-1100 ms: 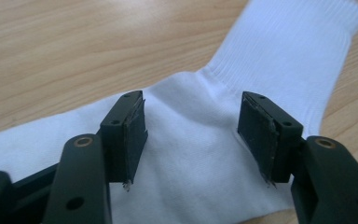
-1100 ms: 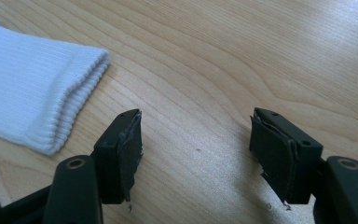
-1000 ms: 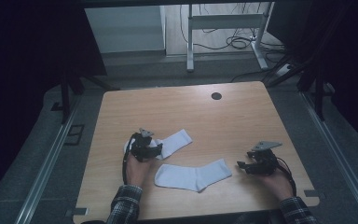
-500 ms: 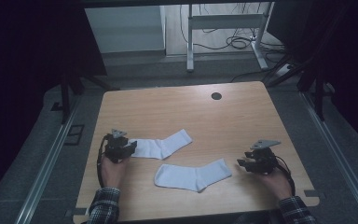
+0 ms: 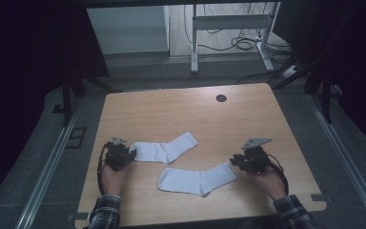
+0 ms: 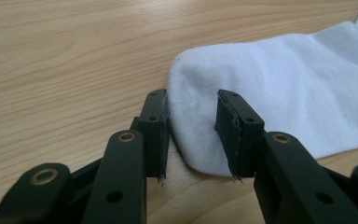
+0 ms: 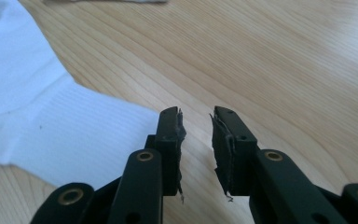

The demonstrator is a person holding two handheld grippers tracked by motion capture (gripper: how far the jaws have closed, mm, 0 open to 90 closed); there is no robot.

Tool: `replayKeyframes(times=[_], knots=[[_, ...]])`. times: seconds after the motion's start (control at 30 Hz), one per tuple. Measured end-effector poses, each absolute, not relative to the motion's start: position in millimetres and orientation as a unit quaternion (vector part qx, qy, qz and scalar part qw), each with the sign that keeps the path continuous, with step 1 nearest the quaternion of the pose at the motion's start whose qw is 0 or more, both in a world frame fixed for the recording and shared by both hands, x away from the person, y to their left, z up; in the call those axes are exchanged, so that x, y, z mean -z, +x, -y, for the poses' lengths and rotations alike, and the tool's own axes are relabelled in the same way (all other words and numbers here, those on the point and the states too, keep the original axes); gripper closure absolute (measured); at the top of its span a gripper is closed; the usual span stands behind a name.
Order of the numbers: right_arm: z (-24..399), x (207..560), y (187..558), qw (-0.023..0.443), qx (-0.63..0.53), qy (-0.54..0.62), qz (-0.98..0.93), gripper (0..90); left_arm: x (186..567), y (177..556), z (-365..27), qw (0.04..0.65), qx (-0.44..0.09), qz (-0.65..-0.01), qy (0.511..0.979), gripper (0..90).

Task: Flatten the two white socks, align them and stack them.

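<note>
High view: two white socks flat on the wooden surface (image 5: 267, 119). Far sock (image 5: 164, 149) lying level, one rounded end at the left tool (image 5: 124, 155); near sock (image 5: 198, 180) lying closer to the person, its right end just beside the right tool (image 5: 240, 161). Well apart, the two tools, each in a hand coming up from the bottom edge.

Left gripper view: left tool (image 6: 192, 133) set astride the rounded end of the far sock (image 6: 279, 93), jaws just been closing, cloth between them. Left pad at the sock's edge, right pad lying over the fabric; no bunching, so not yet a firm pinch, by the look of it.

Right gripper view: right tool (image 7: 196, 149) with jaws just been closing, a narrow gap left, bare wood between them. Near sock (image 7: 60, 126) off to the left, its ribbed cuff edge just beside the left jaw, not caught.

Judged handling: light, soft, limp knit, no risk of breaking, likely to drape and fold once lifted. Best taken at an end or at the cuff hem, pinching both layers low against the wood.
</note>
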State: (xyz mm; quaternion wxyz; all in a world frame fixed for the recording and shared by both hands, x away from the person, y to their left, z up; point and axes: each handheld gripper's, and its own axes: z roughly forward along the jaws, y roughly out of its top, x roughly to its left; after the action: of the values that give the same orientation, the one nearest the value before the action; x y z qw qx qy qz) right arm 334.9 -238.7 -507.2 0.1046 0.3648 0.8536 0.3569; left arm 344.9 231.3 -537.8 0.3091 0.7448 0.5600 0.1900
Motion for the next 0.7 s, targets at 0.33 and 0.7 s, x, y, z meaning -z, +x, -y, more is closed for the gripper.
replayKeyframes(times=[0.33, 0.7], knots=[[206, 509, 370, 0.1, -0.365, 0.363, -0.852, 69.2, 540, 344, -217, 0.327, -0.184, -0.536, 0.756, 55.7], [157, 518, 406, 0.107, -0.365, 0.358, -0.852, 65.2, 540, 344, -237, 0.351, -0.178, -0.551, 0.736, 55.0]])
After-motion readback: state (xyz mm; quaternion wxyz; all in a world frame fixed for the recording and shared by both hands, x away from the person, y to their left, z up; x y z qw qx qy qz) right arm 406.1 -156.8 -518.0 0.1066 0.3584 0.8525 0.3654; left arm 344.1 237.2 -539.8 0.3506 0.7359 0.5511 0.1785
